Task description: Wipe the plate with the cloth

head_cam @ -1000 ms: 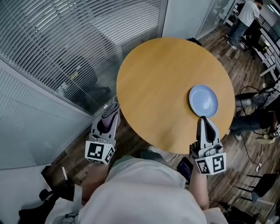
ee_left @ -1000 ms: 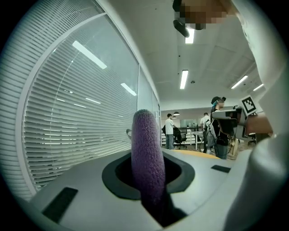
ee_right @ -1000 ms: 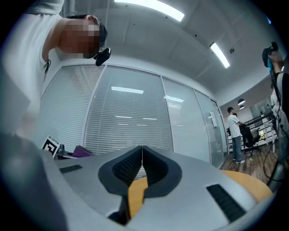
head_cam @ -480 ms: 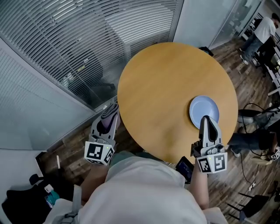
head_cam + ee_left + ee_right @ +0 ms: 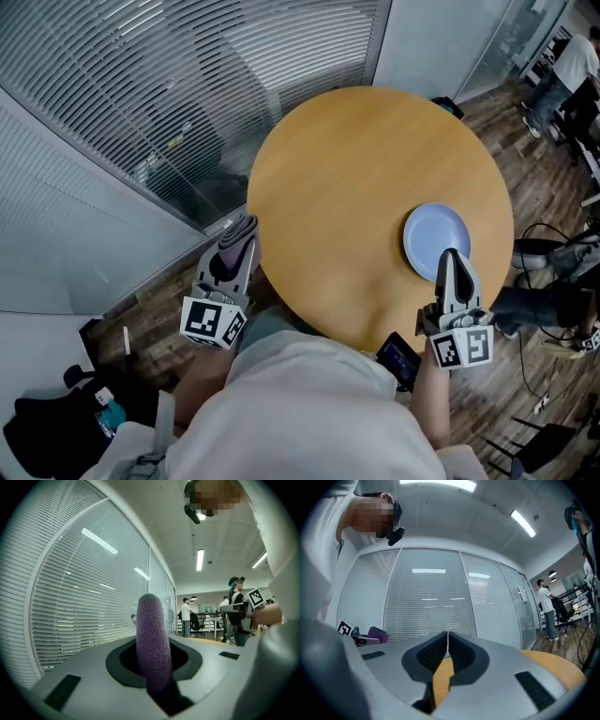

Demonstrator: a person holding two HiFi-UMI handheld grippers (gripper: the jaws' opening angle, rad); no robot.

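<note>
I have the left gripper [image 5: 242, 225] out beyond the left edge of the round wooden surface [image 5: 347, 178], level, its jaws clenched on the purple cloth [image 5: 151, 648], which stands up between them as a fuzzy roll. It sits about where it was a second ago, beside the rim and not over the wood. The light blue plate [image 5: 436, 239] lies flat on the right side of the surface, close to the edge nearest me, well apart from the cloth. The right gripper [image 5: 451, 255] has crept forward: a second ago its tip lined up with the plate's near rim, and now it reaches over the plate's near right part. I cannot tell whether it touches the plate. Its jaws are pressed together with nothing between them, as its own view shows, only the wood colour behind the narrow slit. The glass wall with blinds [image 5: 187, 94] runs behind the surface.
</note>
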